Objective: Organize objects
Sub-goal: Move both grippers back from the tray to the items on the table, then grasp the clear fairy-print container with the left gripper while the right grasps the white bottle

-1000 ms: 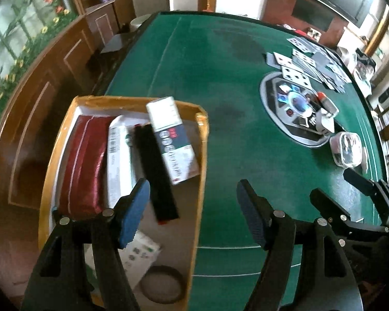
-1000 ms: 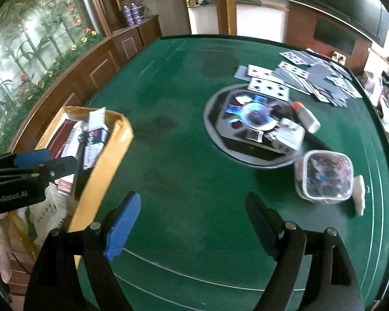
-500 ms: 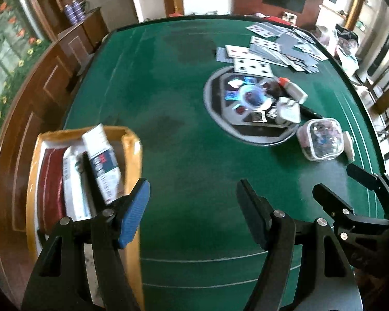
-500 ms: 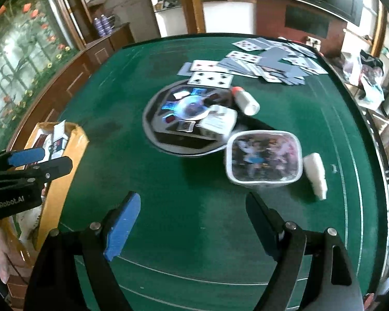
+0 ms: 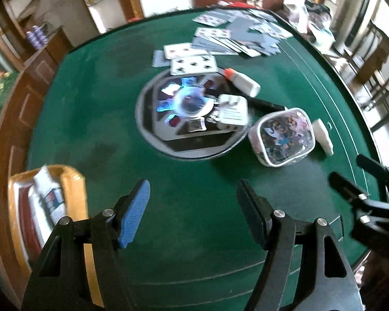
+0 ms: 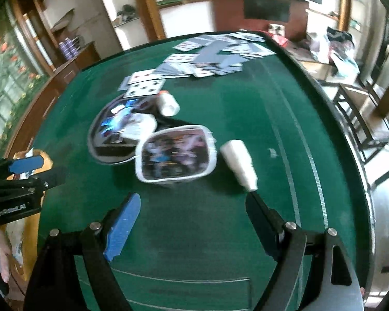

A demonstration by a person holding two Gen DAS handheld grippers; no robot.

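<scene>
Green felt covers the round surface (image 5: pixel 96 119) under both grippers. The left gripper (image 5: pixel 193 208) hangs above bare felt with its jaws wide apart, one blue ribbed pad (image 5: pixel 132 212) facing a black one, nothing between them and nothing touched. The right gripper (image 6: pixel 192 223) is likewise spread wide and empty over the felt, its black fingertip just beside the narrow end of a white tapered plastic bottle (image 6: pixel 240 164) lying on its side; whether they touch I cannot tell.

A clear soft pouch with white trim and rounded corners (image 6: pixel 176 154), full of small colourful cartoon-printed pieces, lies near the middle, between that bottle and a shallow round black tray (image 5: pixel 168 140). The tray holds glossy iridescent cards around a shiny disc, and a white boxy item (image 5: pixel 232 112) rests on its right side. A white cylindrical bottle with an orange cap (image 5: pixel 242 81) lies just beyond it, beside a black pen (image 5: pixel 265 103). Playing cards (image 5: pixel 233 39) are spread flat and overlapping at the far edge.

At the left, a yellow cardboard box (image 5: pixel 75 202) contains a dark red packet and white printed cartons standing on edge.
</scene>
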